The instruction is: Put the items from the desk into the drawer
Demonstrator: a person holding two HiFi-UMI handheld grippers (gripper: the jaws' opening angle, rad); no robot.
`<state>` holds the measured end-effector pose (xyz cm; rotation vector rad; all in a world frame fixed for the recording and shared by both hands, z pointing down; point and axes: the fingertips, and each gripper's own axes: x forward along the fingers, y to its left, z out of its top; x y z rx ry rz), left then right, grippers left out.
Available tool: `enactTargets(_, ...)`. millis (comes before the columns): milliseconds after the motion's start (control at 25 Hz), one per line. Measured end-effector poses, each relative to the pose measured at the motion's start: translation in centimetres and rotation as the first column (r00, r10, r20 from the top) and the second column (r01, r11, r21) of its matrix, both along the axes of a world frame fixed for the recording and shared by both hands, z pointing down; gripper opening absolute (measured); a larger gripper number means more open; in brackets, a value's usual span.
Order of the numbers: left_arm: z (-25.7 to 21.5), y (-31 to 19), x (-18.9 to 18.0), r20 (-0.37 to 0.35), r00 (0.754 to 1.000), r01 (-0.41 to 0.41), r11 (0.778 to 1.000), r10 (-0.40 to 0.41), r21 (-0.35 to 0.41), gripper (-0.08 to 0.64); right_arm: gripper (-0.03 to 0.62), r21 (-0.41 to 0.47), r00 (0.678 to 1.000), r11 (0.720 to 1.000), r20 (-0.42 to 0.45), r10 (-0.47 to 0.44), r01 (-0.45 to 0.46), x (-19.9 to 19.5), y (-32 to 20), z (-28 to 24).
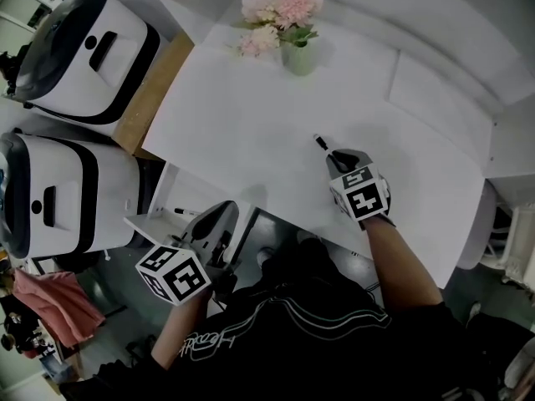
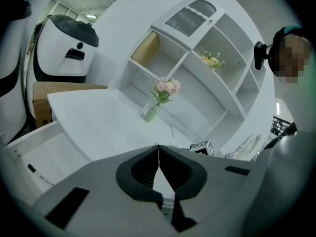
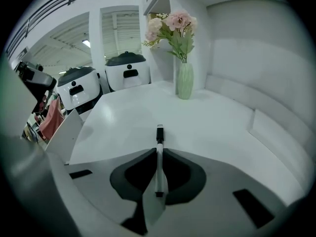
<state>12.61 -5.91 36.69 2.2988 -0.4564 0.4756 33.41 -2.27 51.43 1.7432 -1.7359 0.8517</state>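
While the right claw grips a marker over the tabletop, head view shows the left claw by the open drawer | left gripper view: jaws together, empty | right gripper view: jaws clamped mid-barrel, cap forward | step: carrying; next likely needs a leftward swing over the drawer, then release.

White shelving rises behind a vase of pink flowers.
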Motion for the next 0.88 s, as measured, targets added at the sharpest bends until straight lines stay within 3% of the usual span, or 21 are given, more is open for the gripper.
enactTargets(240, -0.6, -0.3, -1.3, -0.013, 1.0, 0.01, 1.0, -0.01, 0.012, 0.023, 0.063, 0.014, 1.0, 1.0, -0.003, 0.012, -0.012, -0.7, 0.1, -1.1)
enactTargets(400, -1.0, -1.2, -3.4, -0.038, 0.998, 0.057, 0.998, -0.056, 0.012, 0.023, 0.063, 0.053, 0.999, 0.997, -0.011, -0.046, 0.047, -3.0, -1.7, -3.5)
enactTargets(680, -1.1, -3.4, -10.9, -0.054, 0.983, 0.174, 0.985, -0.173, 0.015, 0.023, 0.063, 0.134, 0.979, 0.97, -0.009, -0.203, 0.203, -11.6, -7.0, -7.7)
enactTargets(880, 0.1, -5.2, -17.7, -0.046, 0.957, 0.286, 0.958, -0.286, -0.014, 0.021, 0.063, 0.167, 0.942, 0.928, -0.017, -0.336, 0.334, -19.8, -10.9, -9.2)
